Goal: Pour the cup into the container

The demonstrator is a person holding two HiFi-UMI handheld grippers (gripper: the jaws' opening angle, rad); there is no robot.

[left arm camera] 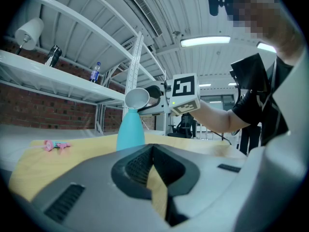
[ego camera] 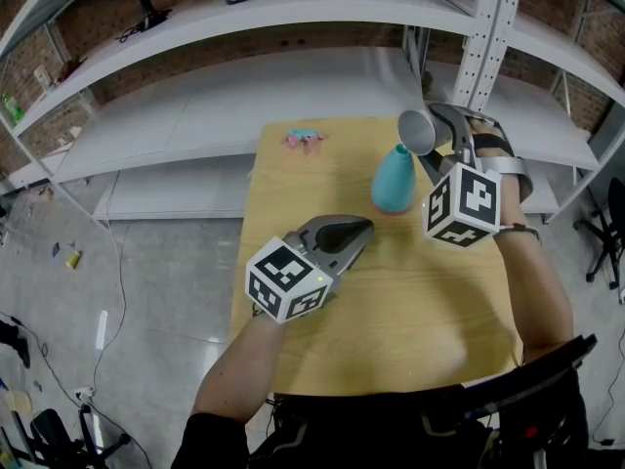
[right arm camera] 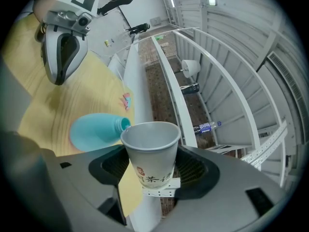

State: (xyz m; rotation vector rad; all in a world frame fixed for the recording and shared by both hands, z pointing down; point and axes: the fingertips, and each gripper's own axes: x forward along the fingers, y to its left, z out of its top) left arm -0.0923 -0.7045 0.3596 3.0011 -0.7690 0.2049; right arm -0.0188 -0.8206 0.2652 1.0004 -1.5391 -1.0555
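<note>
So the right gripper has its fingers clamped on the lower part of a paper cup. The cup is tipped over, with its rim right at the mouth of the teal bottle. The bottle stands upright on the far half of the wooden worktop. I can't see anything inside the cup from this angle.

The left gripper sits low over the worktop, nearer the person and well apart from the bottle. Its fingers are closed together on nothing.

My worries:
- The bottle neck is way narrower than the cup rim, so any slight misaim would probably send stuff down the outside and onto the wood.
- Nothing is steadying the bottle. A nudge from the cup rim could tip it.
- It's a paper cup, so a harder squeeze could buckle it mid-pour.

Room-wise, there's plenty of bare worktop between the left gripper and the bottle if it wants to come in and brace. A small pink object lies near the far edge, well clear. The white shelf upright stands just behind the right gripper, so I wouldn't swing back that way.
</note>
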